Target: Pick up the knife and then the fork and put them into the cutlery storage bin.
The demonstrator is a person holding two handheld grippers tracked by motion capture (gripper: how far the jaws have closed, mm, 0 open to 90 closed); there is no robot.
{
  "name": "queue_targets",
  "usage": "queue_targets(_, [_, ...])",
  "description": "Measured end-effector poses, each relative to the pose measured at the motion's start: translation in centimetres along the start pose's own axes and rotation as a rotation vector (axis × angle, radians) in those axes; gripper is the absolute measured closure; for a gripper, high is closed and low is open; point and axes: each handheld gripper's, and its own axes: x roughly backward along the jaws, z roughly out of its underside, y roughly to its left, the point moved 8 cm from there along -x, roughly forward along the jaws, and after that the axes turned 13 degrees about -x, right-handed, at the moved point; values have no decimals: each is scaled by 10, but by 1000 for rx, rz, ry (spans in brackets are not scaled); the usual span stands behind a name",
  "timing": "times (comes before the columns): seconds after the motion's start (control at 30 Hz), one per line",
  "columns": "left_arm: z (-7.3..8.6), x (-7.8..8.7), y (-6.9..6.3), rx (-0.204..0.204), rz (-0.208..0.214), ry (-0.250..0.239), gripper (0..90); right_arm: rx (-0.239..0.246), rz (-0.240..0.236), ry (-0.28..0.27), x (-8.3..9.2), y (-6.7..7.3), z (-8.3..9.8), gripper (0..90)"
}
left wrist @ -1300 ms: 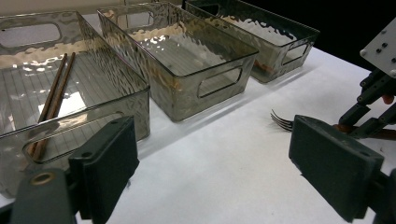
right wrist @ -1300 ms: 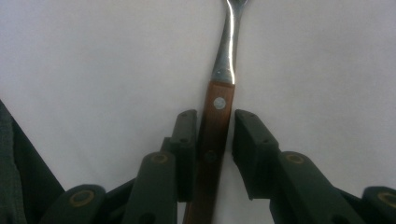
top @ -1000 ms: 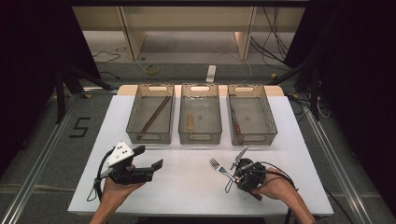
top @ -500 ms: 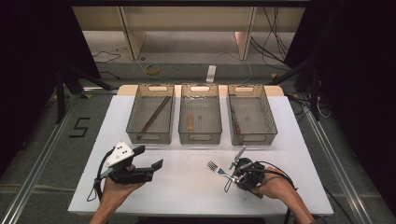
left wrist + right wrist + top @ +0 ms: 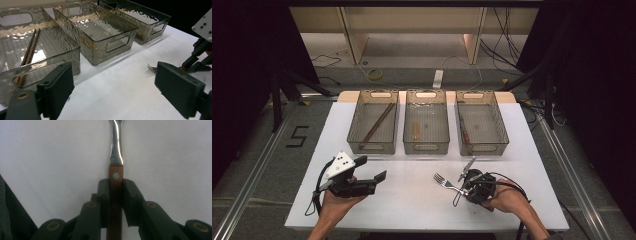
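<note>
A fork (image 5: pixel 443 181) with a wooden handle lies low over the white table (image 5: pixel 412 200) at the front right, tines pointing left. My right gripper (image 5: pixel 463 184) is shut on its handle. In the right gripper view the pads (image 5: pixel 131 195) press both sides of the brown handle (image 5: pixel 115 202), and the metal neck (image 5: pixel 116 145) runs out ahead. My left gripper (image 5: pixel 371 168) hovers at the front left, jaws open and empty. In the left gripper view my left gripper (image 5: pixel 115 92) faces the trays, with the fork tines (image 5: pixel 151 68) and the right gripper (image 5: pixel 197 65) at the right.
Three clear smoky trays stand in a row at the back of the table. The left tray (image 5: pixel 357 122) holds brown chopsticks (image 5: pixel 379 121). The middle tray (image 5: pixel 444 125) and the right tray (image 5: pixel 499 125) each hold one wooden-handled utensil.
</note>
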Motion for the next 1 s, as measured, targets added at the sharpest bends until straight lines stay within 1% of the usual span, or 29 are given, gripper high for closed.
queue_targets(0.17, [0, 0, 0, 0, 0, 0, 149, -16, -1, -39, 7, -5, -2, 774])
queue_targets(0.27, [0, 0, 0, 0, -1, 1, 149, -36, -13, -73, 12, -7, -4, 774])
queue_targets(0.4, [0, 0, 0, 0, -1, 2, 149, -45, -17, -103, 18, -13, -6, 774])
queue_targets(0.43, [0, 0, 0, 0, -1, 2, 149, -56, -26, -112, 20, -14, -6, 774])
queue_targets(0.5, [0, 0, 0, 1, -1, 1, 148, -61, -34, -134, 23, -17, -8, 774])
queue_targets(0.63, [0, 0, 0, 2, -1, 1, 149, -73, -25, -157, 28, -21, -9, 774])
queue_targets(0.83, [0, -1, 0, 3, 0, 0, 149, -67, -21, -195, 37, -24, -14, 774])
queue_targets(1.0, [1, 0, 1, 4, -2, 2, 149, -69, -21, -225, 44, -30, -23, 774])
